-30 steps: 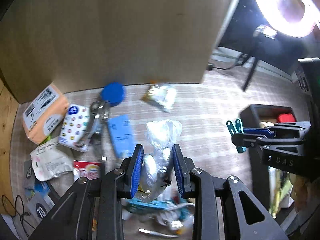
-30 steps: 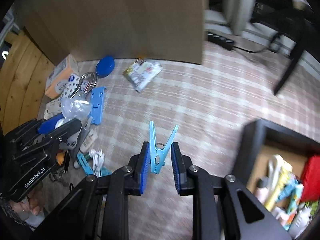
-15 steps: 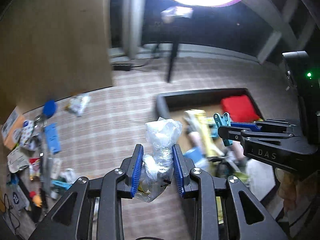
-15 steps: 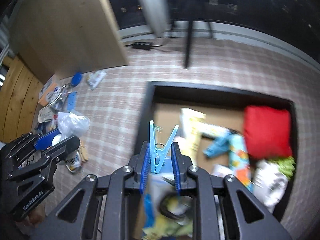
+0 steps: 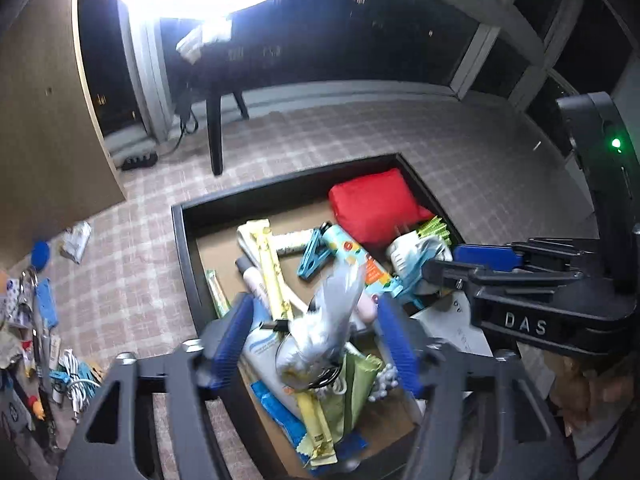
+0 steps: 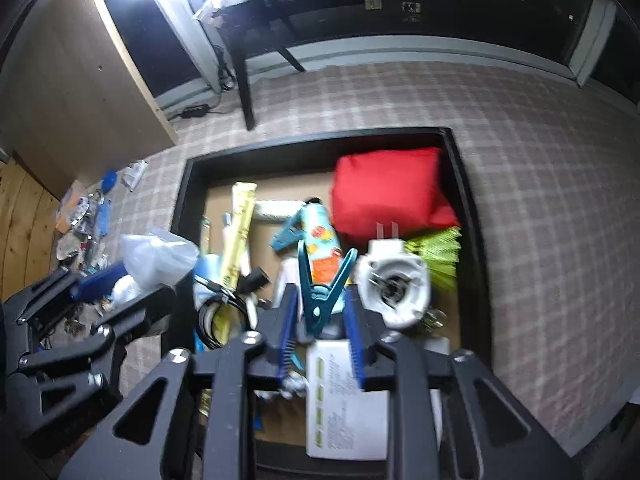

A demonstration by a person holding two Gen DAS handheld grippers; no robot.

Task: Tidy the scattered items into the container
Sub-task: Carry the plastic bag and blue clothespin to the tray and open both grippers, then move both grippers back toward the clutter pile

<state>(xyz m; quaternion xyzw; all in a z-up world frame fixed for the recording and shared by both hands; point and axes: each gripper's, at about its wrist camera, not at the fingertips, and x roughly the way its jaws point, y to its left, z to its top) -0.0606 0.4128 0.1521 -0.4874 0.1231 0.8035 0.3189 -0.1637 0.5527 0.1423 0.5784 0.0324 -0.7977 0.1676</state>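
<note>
Both grippers are over the box point(image 5: 182, 240) now, a black-walled tray on the checked carpet point(image 5: 360, 128), and it's well filled. One red pouch point(image 5: 376, 204) sits in the far right corner. One yellow strip pack point(image 5: 276, 276) runs lengthwise down the left half, far edge toward the near edge. One printed tube point(image 6: 322, 240) lies beside it, and one white round fitting point(image 6: 394, 284) sits against the pouch with a green packet point(image 6: 436, 252) at the right wall. One white leaflet point(image 6: 346, 400) lies at the near edge.

The left gripper point(image 5: 316, 348) has just sprung wide. The clear bag point(image 5: 324, 320) sits between its blue pads, touching neither, its long axis leaning up toward the far right over the middle of the box.

The right gripper point(image 6: 320, 320) has just been opening too. The teal peg point(image 6: 322, 292) stands between its pads, its two legs spread upward in a V, the hinge end down; the pads look clear of it. A second teal peg point(image 5: 314, 254) already lies in the box by the tube.

Out past the box's left wall, small clutter point(image 5: 36, 320) is scattered along the carpet's left edge, too jumbled to count.
</note>
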